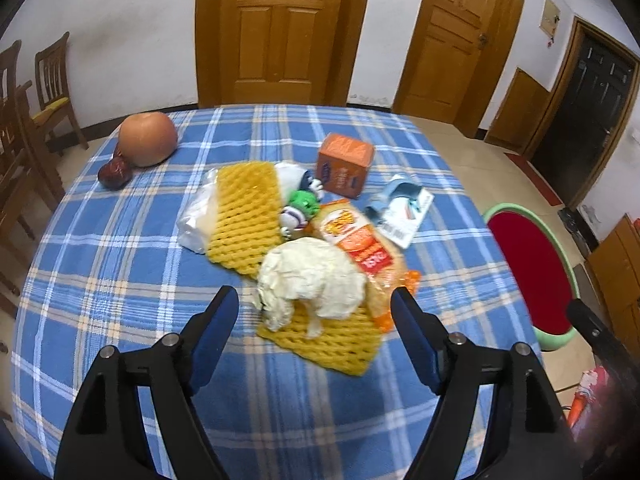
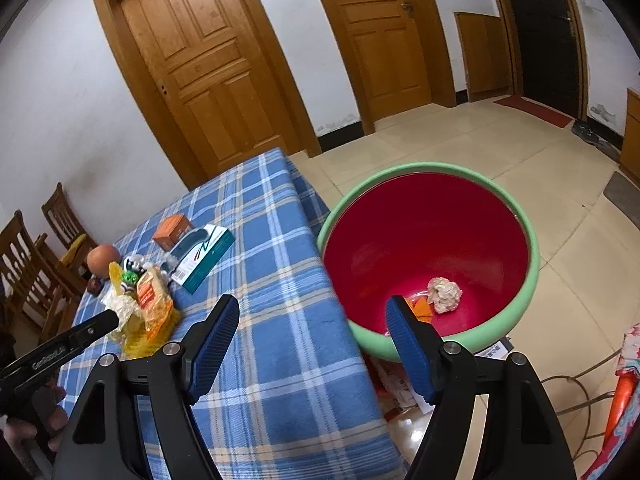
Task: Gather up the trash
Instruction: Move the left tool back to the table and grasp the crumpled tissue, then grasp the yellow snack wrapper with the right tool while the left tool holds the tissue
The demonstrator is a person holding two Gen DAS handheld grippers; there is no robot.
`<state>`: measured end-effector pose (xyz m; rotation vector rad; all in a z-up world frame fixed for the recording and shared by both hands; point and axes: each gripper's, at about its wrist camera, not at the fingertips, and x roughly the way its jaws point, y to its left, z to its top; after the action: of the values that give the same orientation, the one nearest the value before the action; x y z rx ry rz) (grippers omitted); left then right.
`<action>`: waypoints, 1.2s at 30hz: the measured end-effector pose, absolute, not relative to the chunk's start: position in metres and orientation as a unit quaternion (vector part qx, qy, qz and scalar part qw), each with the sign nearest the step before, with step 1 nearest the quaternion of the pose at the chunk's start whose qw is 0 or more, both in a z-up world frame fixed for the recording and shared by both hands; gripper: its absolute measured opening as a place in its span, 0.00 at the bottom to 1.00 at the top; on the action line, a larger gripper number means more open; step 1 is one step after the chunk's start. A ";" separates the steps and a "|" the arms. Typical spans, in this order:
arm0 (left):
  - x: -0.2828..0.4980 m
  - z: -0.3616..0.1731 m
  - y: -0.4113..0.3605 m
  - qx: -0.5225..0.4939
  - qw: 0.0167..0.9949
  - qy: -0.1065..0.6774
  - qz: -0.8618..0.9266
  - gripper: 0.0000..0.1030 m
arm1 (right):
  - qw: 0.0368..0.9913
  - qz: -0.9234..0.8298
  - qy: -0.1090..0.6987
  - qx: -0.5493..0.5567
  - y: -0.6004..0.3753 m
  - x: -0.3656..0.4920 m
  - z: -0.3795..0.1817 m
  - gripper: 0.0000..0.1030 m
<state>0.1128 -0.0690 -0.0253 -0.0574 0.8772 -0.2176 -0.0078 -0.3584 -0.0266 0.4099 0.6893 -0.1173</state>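
Note:
A crumpled white tissue (image 1: pixel 312 280) lies on a yellow foam net (image 1: pixel 336 344) on the blue plaid table (image 1: pixel 120 280). My left gripper (image 1: pixel 314 296) hangs open just short of it, a finger on either side and nothing pressed. An orange snack bag (image 1: pixel 356 248) and a second foam net (image 1: pixel 248 216) lie behind. My right gripper (image 2: pixel 312 302) is open and empty over the table's right edge, beside the red basin with a green rim (image 2: pixel 532 260). The basin holds a paper ball (image 2: pixel 444 294) and an orange wrapper (image 2: pixel 420 306).
Also on the table: an orange box (image 1: pixel 344 164), a teal and white box (image 1: pixel 400 212), a green toy (image 1: pixel 304 200), a clear plastic bag (image 1: pixel 196 220), a big orange fruit (image 1: pixel 148 140) and a small red one (image 1: pixel 114 172). Wooden chairs (image 1: pixel 52 88) stand at the left.

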 end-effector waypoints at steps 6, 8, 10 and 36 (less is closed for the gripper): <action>0.129 -0.043 -0.071 -0.027 0.892 0.440 -0.100 0.76 | 0.917 -0.052 0.344 0.197 -0.353 -0.003 -0.031 0.74; 0.133 -0.047 -0.071 -0.032 0.890 0.444 -0.103 0.76 | 0.915 -0.051 0.348 0.197 -0.352 0.000 -0.033 0.74; 0.135 -0.050 -0.069 -0.038 0.888 0.445 -0.105 0.75 | 0.914 -0.049 0.352 0.198 -0.351 0.003 -0.034 0.74; 0.102 -0.023 -0.012 -0.106 0.899 0.406 -0.127 0.11 | 0.915 0.045 0.374 0.142 -0.281 0.035 -0.031 0.74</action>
<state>0.1015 -0.0121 -0.0234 -0.2196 0.8395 -0.2626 0.0347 -0.2806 -0.0310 0.2932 0.7694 0.0923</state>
